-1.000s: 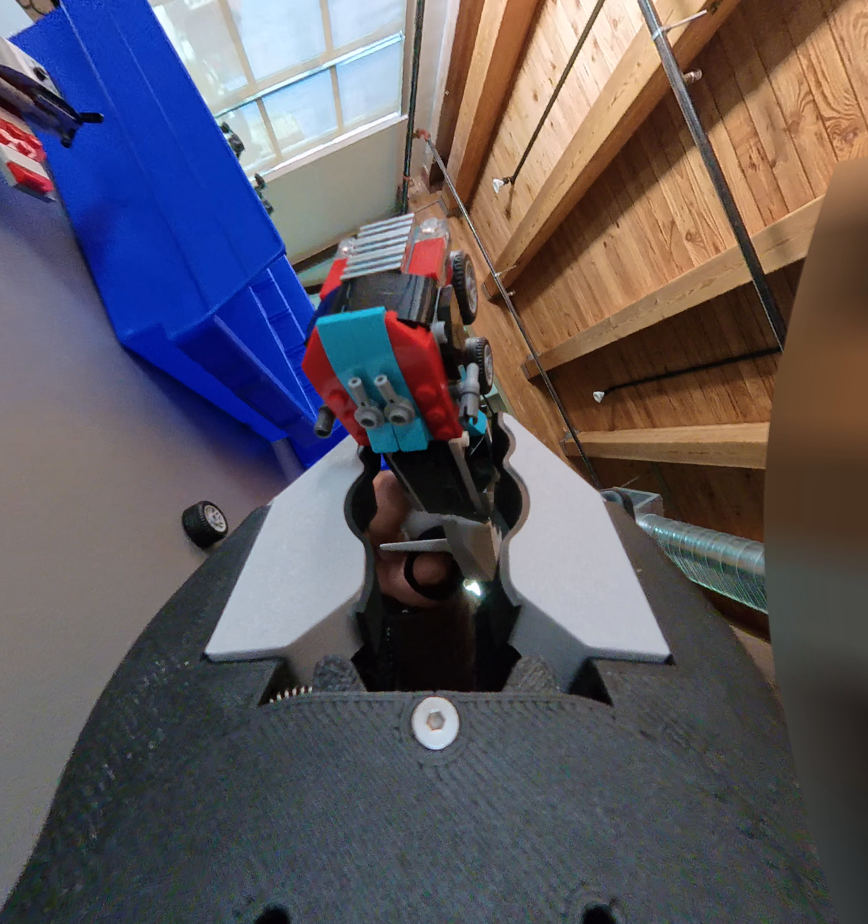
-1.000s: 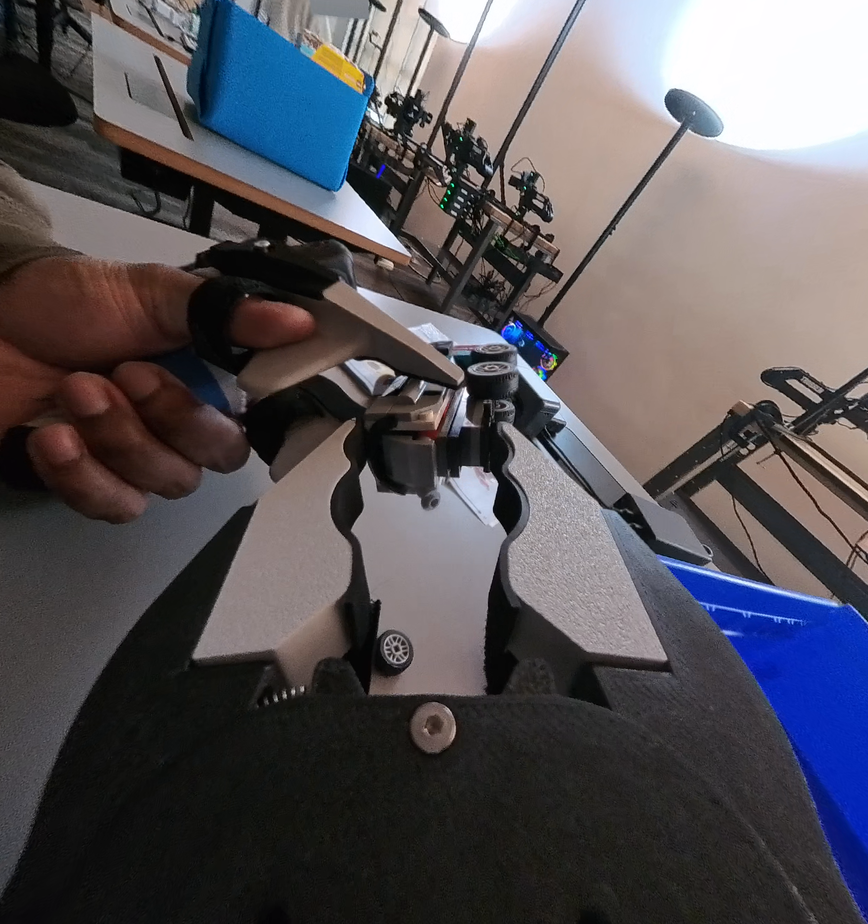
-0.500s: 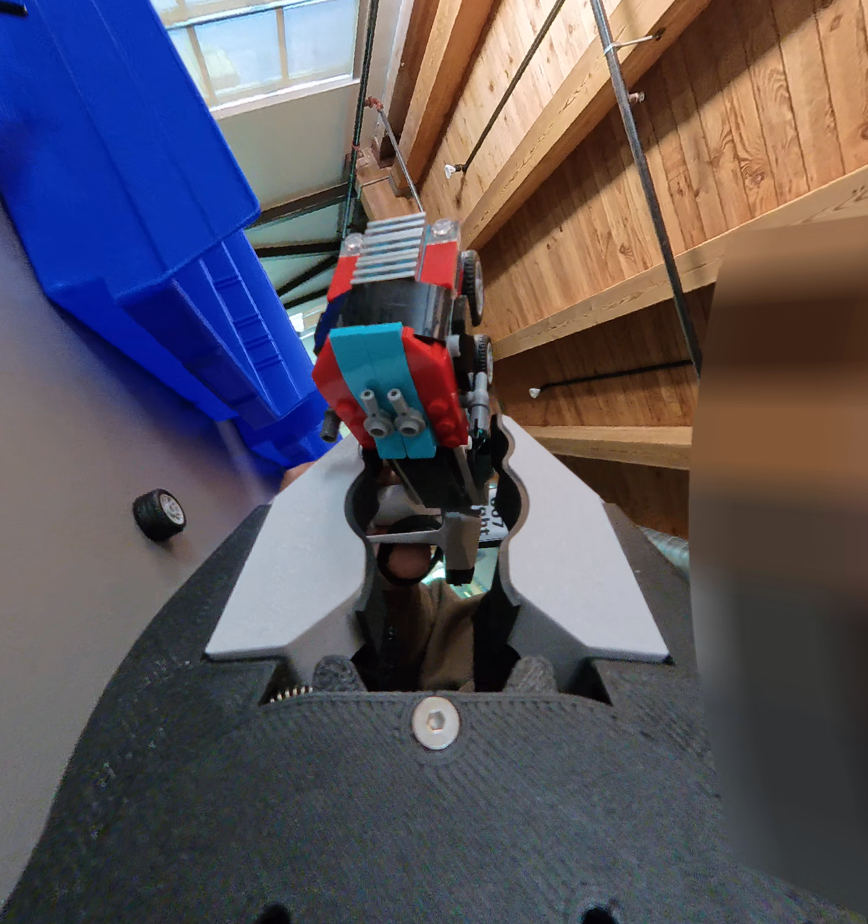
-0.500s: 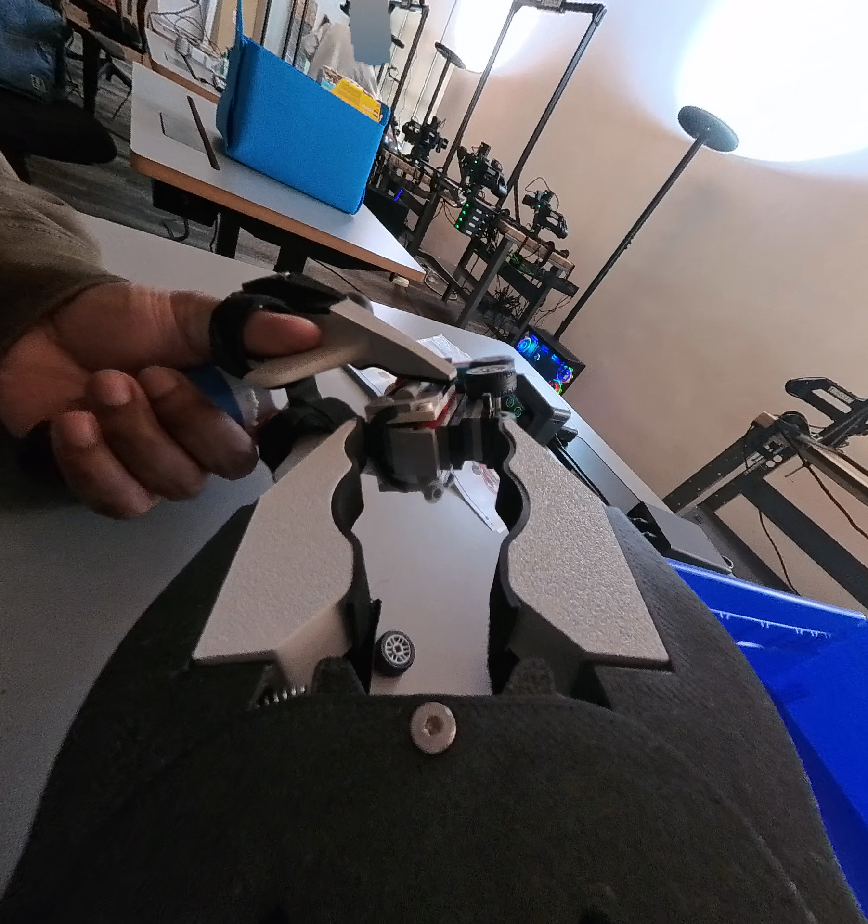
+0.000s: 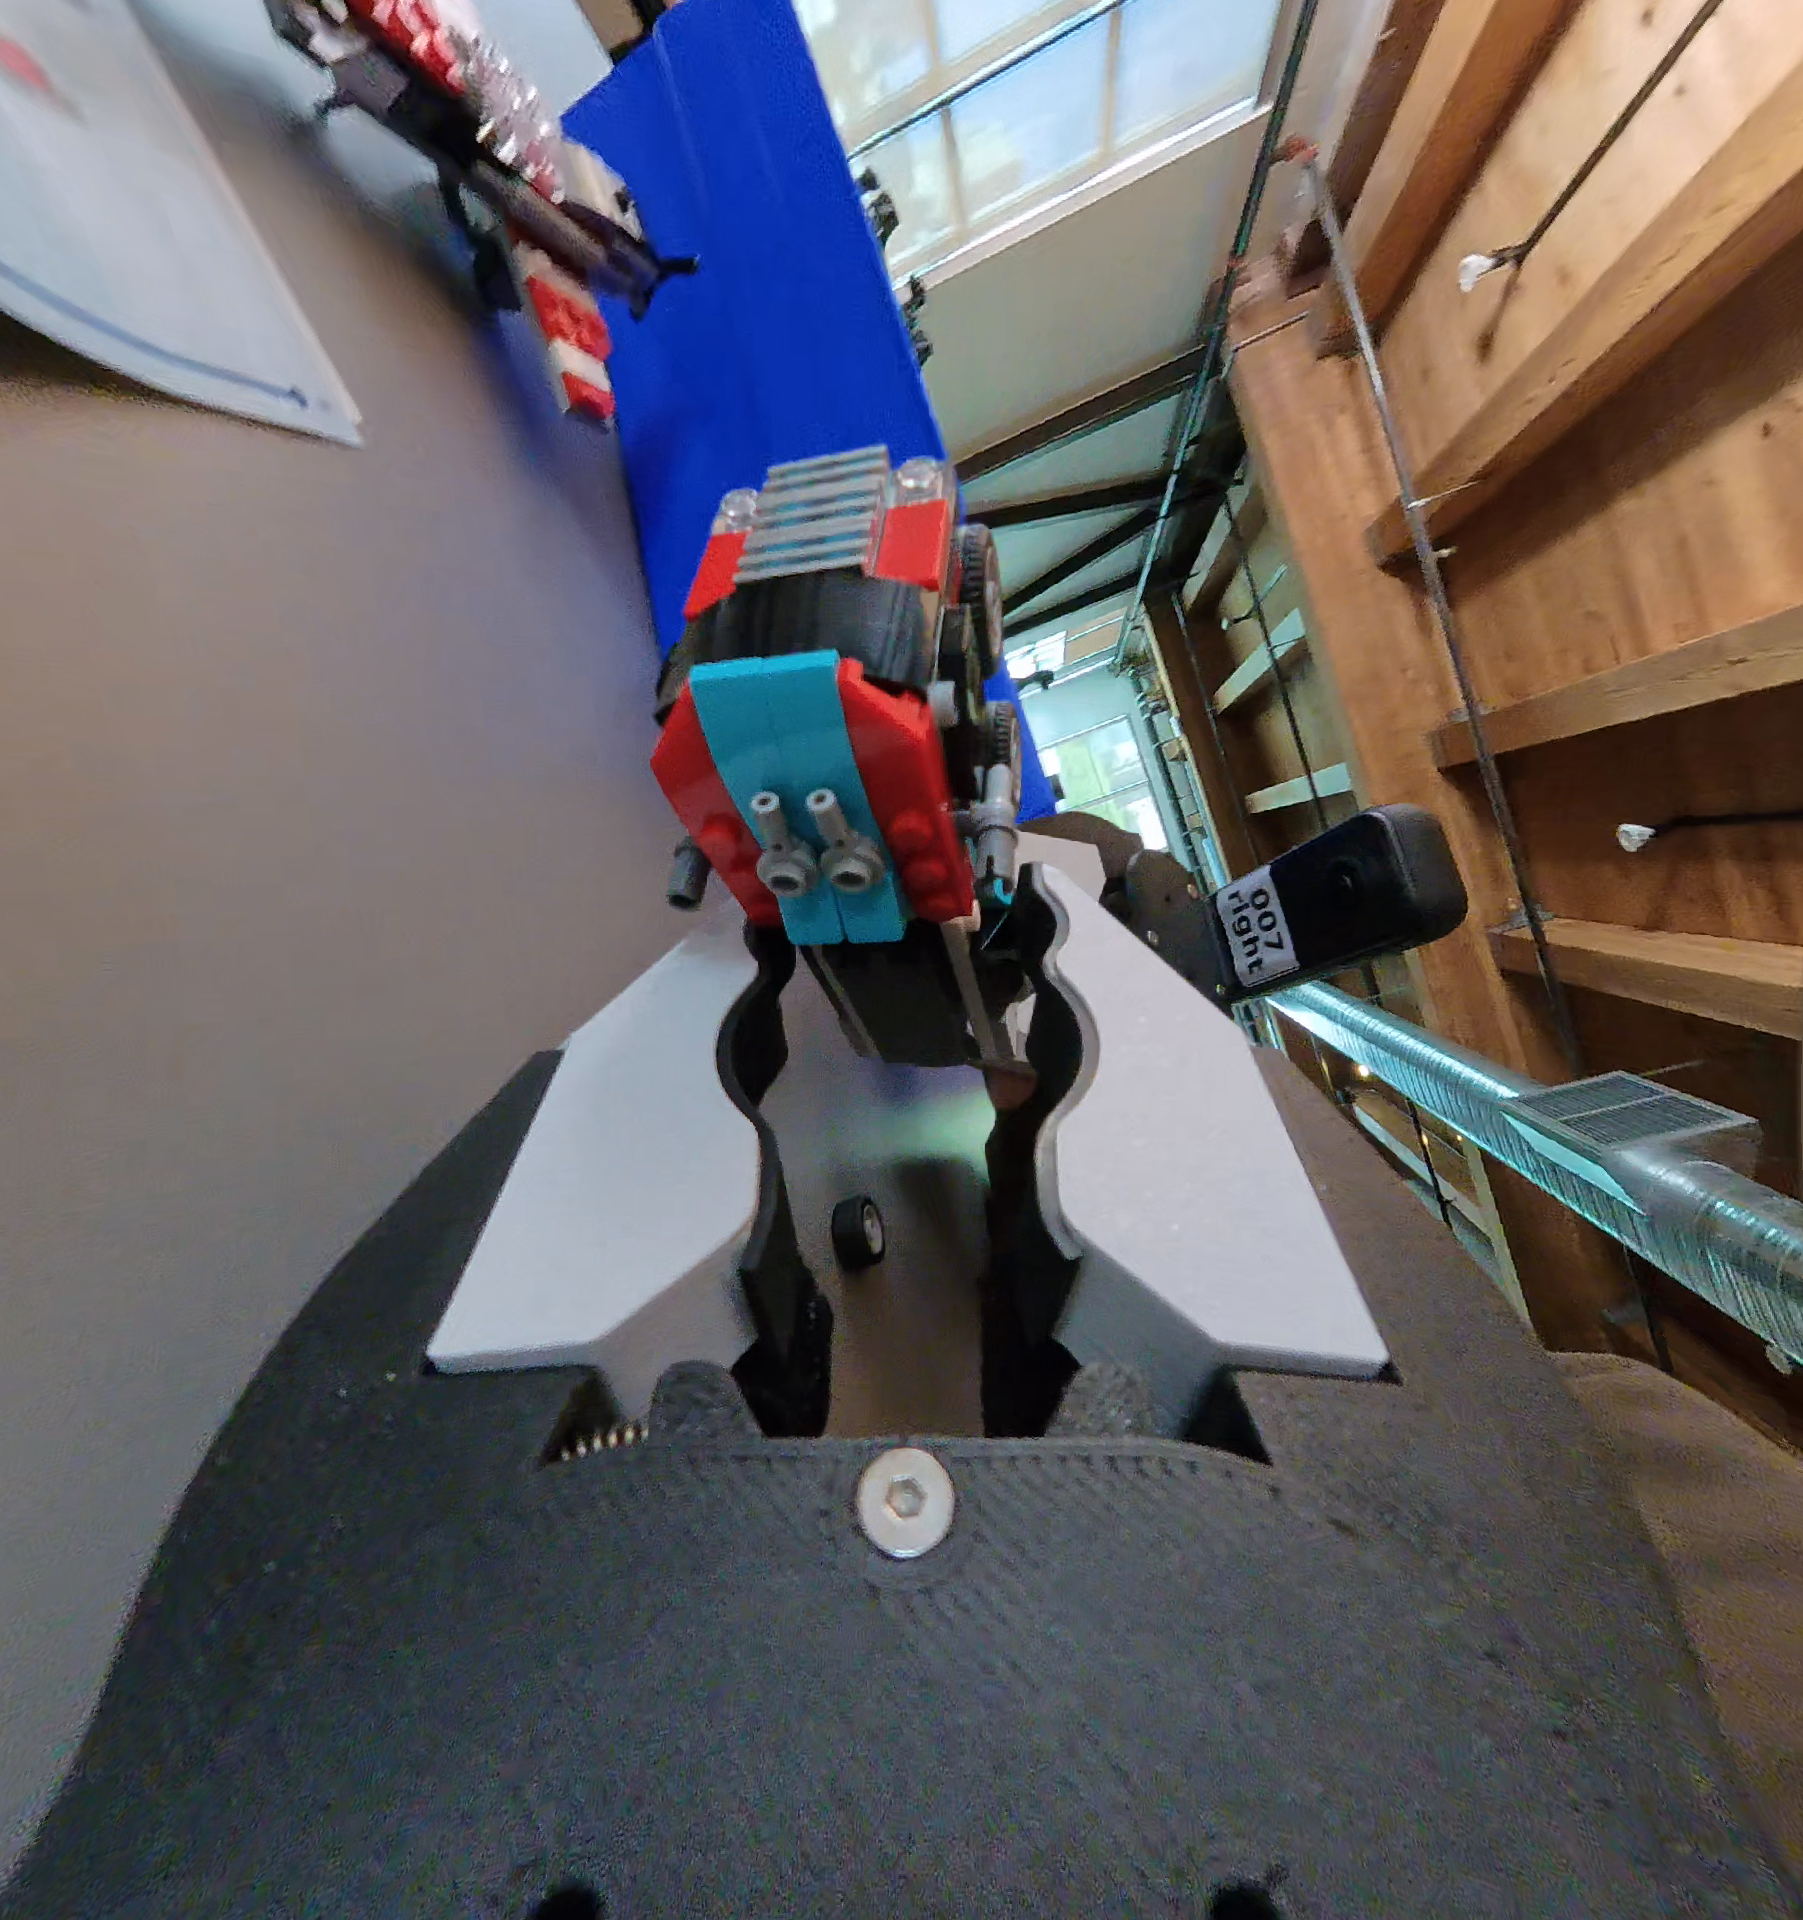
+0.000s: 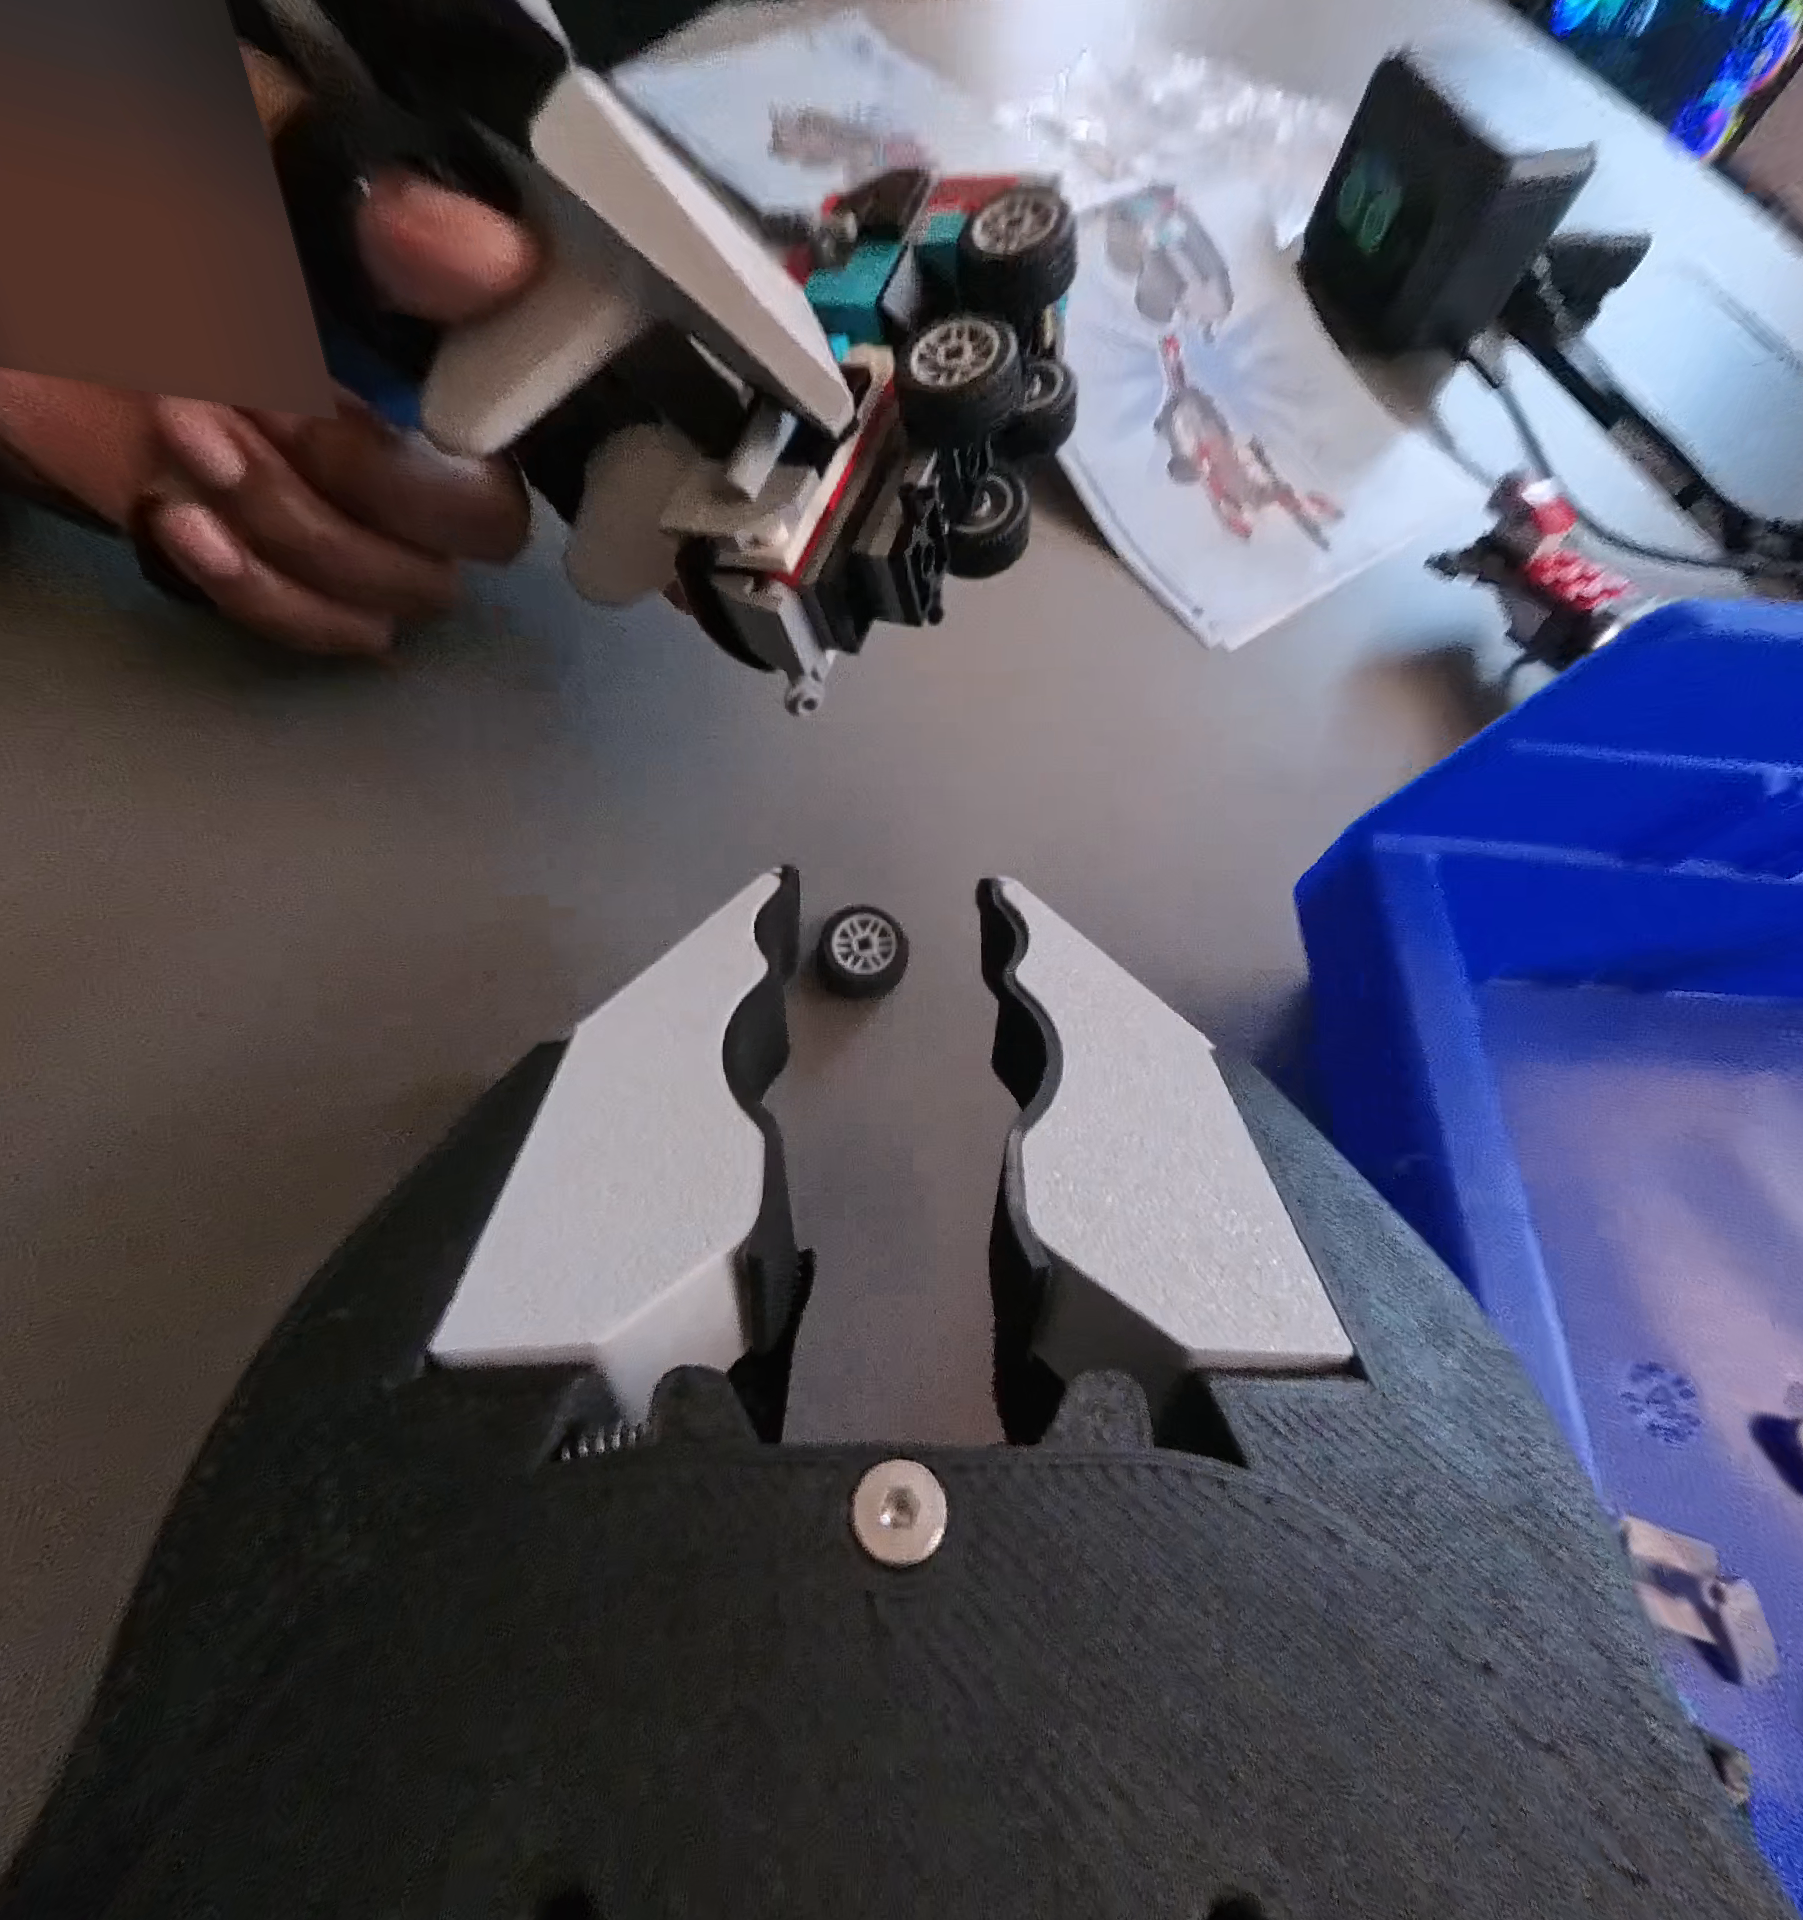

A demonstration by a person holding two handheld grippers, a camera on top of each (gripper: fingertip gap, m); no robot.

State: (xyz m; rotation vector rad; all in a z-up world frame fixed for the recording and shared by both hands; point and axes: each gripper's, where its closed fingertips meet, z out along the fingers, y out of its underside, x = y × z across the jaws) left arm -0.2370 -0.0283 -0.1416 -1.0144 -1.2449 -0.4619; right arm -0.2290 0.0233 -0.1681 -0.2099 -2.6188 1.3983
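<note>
Right gripper (image 6: 881, 883): released, fingers apart just above the grey surface (image 6: 253, 883), a small loose wheel (image 6: 862, 951) lying between the fingertips, close beside the left one, unpressed. Blue bin (image 6: 1603, 987) just to its right. Farther off, left gripper (image 5: 902, 914): clenched on a red and teal brick truck (image 5: 824, 769), raised above the surface. Beyond, printed sheets (image 6: 1209, 416) and a black box (image 6: 1427, 239).

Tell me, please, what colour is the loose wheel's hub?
Light grey hub, black tyre: the loose wheel, clearest in the right wrist view.
</note>
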